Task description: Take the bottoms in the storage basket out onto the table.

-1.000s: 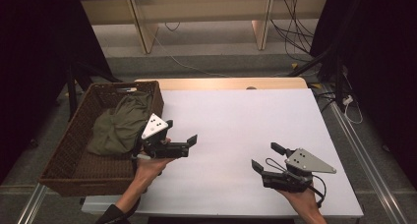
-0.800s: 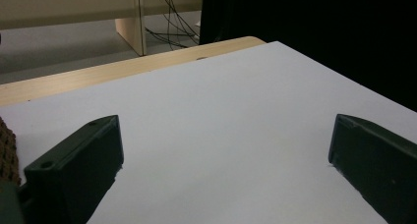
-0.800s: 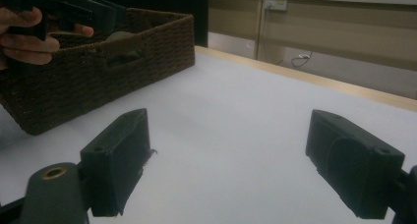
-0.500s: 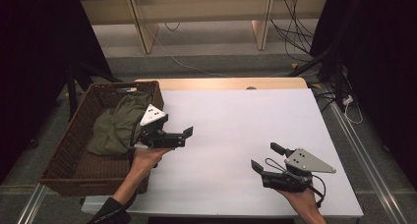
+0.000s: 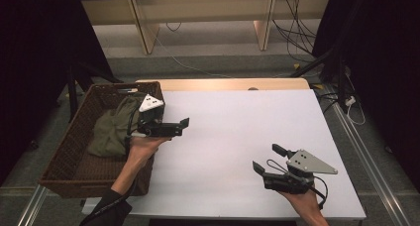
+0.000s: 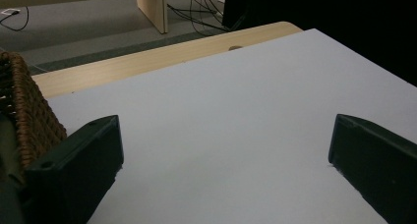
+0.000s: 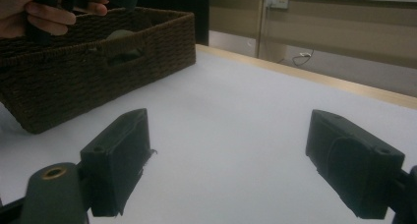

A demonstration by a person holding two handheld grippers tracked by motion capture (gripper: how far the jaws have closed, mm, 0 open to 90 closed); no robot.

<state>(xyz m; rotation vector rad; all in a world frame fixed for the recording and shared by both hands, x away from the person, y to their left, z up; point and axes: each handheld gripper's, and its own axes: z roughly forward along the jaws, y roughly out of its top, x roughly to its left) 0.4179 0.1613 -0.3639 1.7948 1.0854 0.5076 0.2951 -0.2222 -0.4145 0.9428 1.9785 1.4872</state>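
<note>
Garment, olive-green (image 5: 113, 129): we find it crumpled inside the wicker basket (image 5: 64, 159) at nine o'clock on the white worktop (image 5: 237, 132), likely awaiting removal. Left gripper (image 5: 182, 127): we hold it raised at the basket's inner rim, fingers spread wide and grasping nothing, pointing toward three o'clock, seemingly poised for the cloth. Right gripper (image 5: 267, 160): we keep it low at five o'clock, well apart from the basket, fingers likewise released, probably waiting to receive the garment on bare worktop.
</note>
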